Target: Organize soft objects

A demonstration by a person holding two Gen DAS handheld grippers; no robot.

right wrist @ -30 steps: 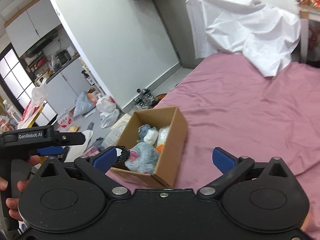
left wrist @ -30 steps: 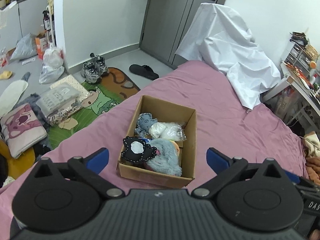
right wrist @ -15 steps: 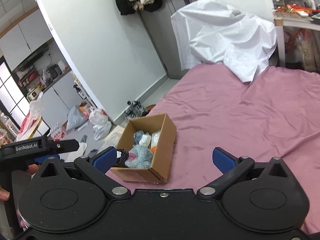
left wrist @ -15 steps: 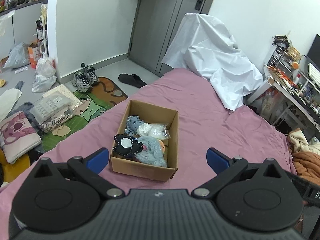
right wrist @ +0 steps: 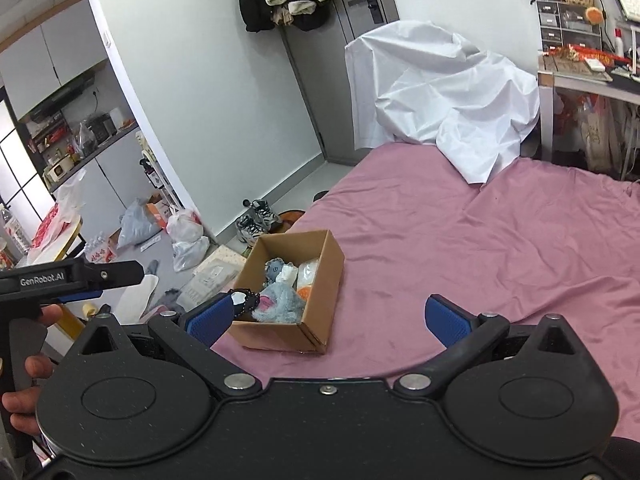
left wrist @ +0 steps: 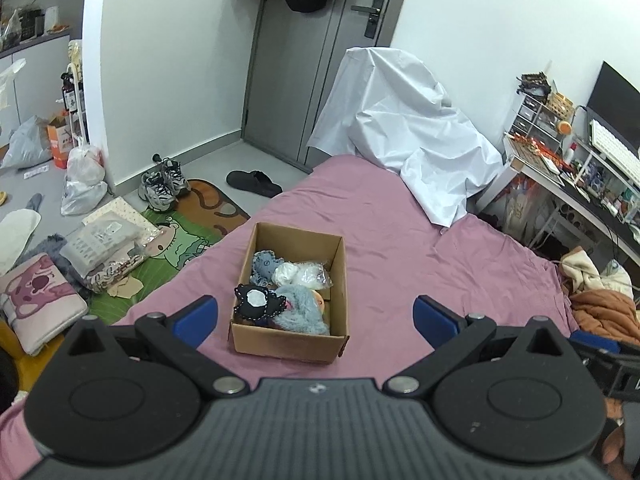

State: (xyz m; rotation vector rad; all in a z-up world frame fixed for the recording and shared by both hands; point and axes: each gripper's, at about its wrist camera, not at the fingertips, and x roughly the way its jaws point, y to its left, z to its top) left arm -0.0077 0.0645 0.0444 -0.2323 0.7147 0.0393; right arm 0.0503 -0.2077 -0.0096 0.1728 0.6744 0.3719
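Observation:
A cardboard box [left wrist: 338, 276] sits on the pink bed [left wrist: 420, 248], also in the right wrist view [right wrist: 324, 276]. It holds several soft toys: a black-and-white plush [left wrist: 258, 300], a fluffy grey-blue plush [left wrist: 300, 310], a small blue doll [left wrist: 264, 262] and a white bagged plush [left wrist: 302, 274]. My left gripper [left wrist: 316, 314] is open and empty, held back above the box's near side. My right gripper [right wrist: 328, 318] is open and empty, to the right of the box [right wrist: 294, 280].
A white sheet [left wrist: 404, 132] covers something at the bed's far end. The floor at left holds shoes [left wrist: 162, 186], a slipper [left wrist: 254, 182], bags and a green mat [left wrist: 172, 240]. A cluttered desk [left wrist: 568, 176] stands at right. The left gripper's handle [right wrist: 60, 280] shows in the right wrist view.
Both grippers have pulled back and up from the box, which now looks smaller and farther. Both stay open and empty.

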